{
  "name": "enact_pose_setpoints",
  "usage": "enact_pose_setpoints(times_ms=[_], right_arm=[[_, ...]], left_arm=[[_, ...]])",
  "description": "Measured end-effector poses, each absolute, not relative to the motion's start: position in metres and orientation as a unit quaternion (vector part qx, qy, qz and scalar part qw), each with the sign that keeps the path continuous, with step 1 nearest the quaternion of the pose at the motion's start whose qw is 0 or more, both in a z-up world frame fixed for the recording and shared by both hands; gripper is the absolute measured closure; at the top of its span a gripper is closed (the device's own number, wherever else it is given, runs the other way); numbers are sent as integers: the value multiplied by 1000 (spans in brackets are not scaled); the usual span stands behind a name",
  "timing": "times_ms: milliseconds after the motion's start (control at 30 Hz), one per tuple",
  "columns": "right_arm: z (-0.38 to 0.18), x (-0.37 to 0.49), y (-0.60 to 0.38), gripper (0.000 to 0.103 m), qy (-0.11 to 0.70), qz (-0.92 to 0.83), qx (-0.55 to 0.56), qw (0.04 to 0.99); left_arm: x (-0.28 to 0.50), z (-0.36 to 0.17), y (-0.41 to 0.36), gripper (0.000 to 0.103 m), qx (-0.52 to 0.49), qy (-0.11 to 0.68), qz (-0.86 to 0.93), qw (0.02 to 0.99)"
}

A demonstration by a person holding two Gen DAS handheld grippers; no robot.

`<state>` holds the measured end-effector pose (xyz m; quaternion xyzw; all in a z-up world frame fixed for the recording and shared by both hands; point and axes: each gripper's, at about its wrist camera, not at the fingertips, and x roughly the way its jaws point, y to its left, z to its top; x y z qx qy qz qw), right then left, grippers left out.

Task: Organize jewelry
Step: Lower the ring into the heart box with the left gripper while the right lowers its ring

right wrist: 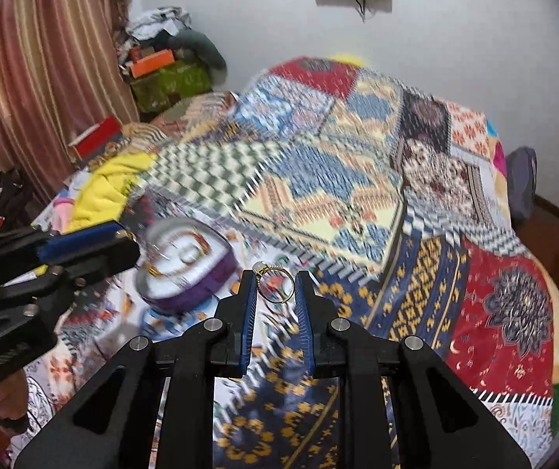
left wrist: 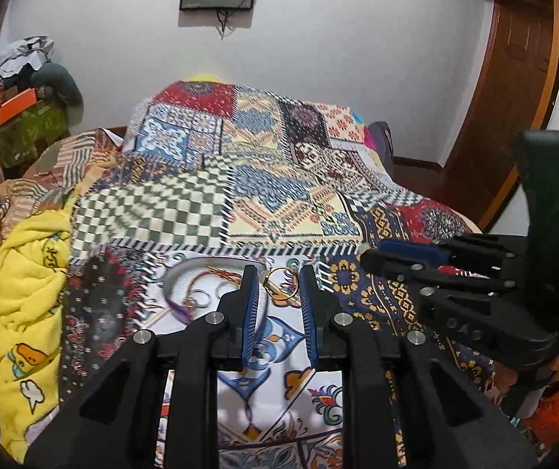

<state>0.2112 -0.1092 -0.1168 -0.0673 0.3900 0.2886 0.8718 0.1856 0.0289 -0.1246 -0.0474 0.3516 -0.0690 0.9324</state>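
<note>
My left gripper (left wrist: 278,285) is shut on a thin gold ring (left wrist: 284,269), which stands upright between the blue pads. Just left of it on the bed lies a round white dish with a purple rim (left wrist: 170,273) holding bracelets and chains. My right gripper (right wrist: 275,285) is shut on a gold ring with a pale pearl (right wrist: 292,284), above the quilt. The same dish (right wrist: 221,269) lies to its left, blurred. Each gripper shows in the other's view: the right gripper (left wrist: 369,258) close to the right, the left gripper (right wrist: 127,240) beside the dish.
A patchwork quilt (left wrist: 240,179) covers the bed. A yellow towel (left wrist: 25,293) lies bunched at its left edge, near a red box (right wrist: 95,136). Curtains (right wrist: 45,78) and a cluttered stand (right wrist: 170,78) are far left. A wooden door (left wrist: 514,97) stands right.
</note>
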Motion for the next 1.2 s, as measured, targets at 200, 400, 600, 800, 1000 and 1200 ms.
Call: enact_pose_setpoints(times_ms=[200,400,600,800,1000,1200], right_arm=[[-97,204,-95,85,364,309,-58,877],[-87,204,-76,85,346,327,-50,878],[-94,210,-61,85,349,339,-49,872],[-112,219,-53,85,369,339,-52,864],[-130,230,-45,85,394,339,-58,852],[-147,236,-41,85,420,345,-56,838]], left_arm=[[175,-111,52,83,-55,336,-49,939],[172,-108,75,83,-64,329,-28,942],[180,-117,89,83,-74,338,-23,938],[192,-134,92,83,-79,355,-35,931],[206,-155,86,83,-76,379,-53,921],[211,-176,80,83,-73,402,-71,910]])
